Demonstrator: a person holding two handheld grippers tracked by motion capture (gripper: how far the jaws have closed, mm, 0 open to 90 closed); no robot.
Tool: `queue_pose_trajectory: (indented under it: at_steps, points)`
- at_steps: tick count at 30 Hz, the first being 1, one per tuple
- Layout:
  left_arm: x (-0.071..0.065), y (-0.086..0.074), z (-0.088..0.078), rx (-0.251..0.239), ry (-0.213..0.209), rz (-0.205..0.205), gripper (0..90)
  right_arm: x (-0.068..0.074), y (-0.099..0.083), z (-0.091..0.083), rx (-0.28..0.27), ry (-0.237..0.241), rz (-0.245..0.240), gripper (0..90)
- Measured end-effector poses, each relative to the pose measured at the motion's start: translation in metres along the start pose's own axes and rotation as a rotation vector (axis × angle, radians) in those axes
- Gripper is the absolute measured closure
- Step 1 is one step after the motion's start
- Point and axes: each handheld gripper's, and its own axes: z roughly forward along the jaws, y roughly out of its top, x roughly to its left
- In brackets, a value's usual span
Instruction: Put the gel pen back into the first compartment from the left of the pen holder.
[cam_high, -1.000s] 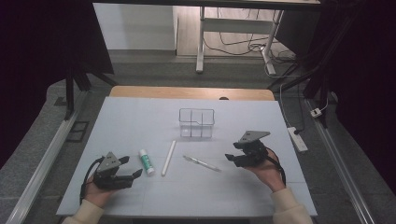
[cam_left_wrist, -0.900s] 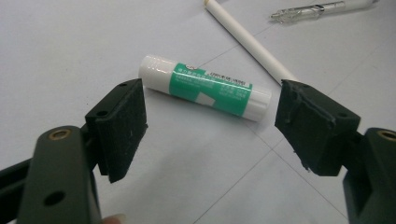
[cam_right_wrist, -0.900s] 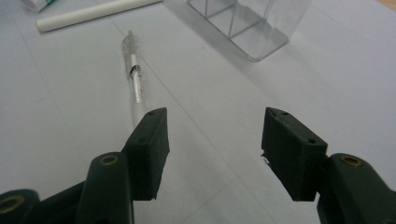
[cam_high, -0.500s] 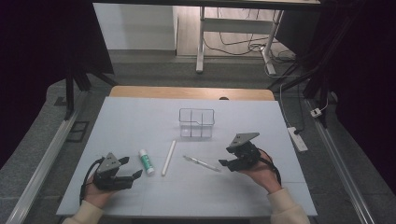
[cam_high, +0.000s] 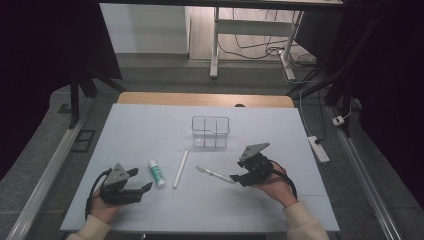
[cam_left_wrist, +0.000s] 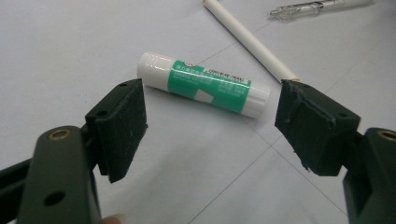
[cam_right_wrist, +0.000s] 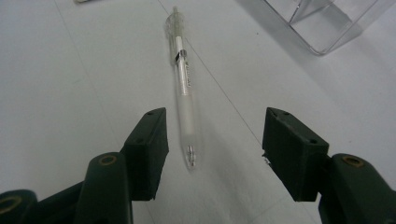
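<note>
Pen (cam_high: 215, 174) is lying on the desk (cam_high: 150, 130) just left of my right tool (cam_high: 240, 178), far from my left tool (cam_high: 142, 186), which I am keeping parked beside the glue stick (cam_high: 156, 173). Along the left tool's jaws, standing apart, I am seeing that glue stick (cam_left_wrist: 203, 84) lying crosswise ahead, untouched. Along the right tool's jaws, likewise apart and bare, the pen (cam_right_wrist: 185, 88) is running lengthwise straight away from me, its near tip sitting between them, so I am judging a crosswise pinch fits.

White table (cam_high: 140, 130), glue stick (cam_high: 156, 173), pen (cam_high: 215, 174)
</note>
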Motion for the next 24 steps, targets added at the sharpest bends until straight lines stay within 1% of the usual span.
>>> queue_pose_trajectory:
  at_steps: [2, 3, 5, 9, 15, 20, 24]
  points:
    - [0.0, 0.0, 0.0, 0.0, 0.0, -0.001, 25.0, 0.001, 0.001, 0.001, 0.007, 0.002, -0.001, 40.2]
    - [0.0, 0.0, 0.0, 0.0, 0.0, 0.0, 25.0, 0.001, 0.002, 0.002, 0.011, 0.002, 0.008, 40.2]
    - [0.0, 0.0, 0.0, -0.001, 0.001, -0.001, 25.0, 0.001, 0.003, 0.005, 0.016, 0.002, -0.005, 40.2]
    - [0.0, 0.001, 0.0, -0.001, 0.0, -0.002, 25.0, 0.004, 0.008, 0.011, 0.04, 0.006, -0.012, 40.2]
    - [-0.002, 0.002, 0.001, -0.002, 0.0, 0.0, 25.0, 0.009, 0.012, 0.022, 0.065, 0.011, -0.055, 40.2]
    - [-0.002, 0.002, 0.002, -0.001, -0.001, 0.005, 25.0, 0.013, 0.018, 0.03, 0.088, 0.02, -0.056, 41.5]
    - [-0.001, 0.001, 0.002, 0.004, 0.002, 0.005, 25.0, 0.014, 0.023, 0.038, 0.106, 0.031, -0.069, 42.9]
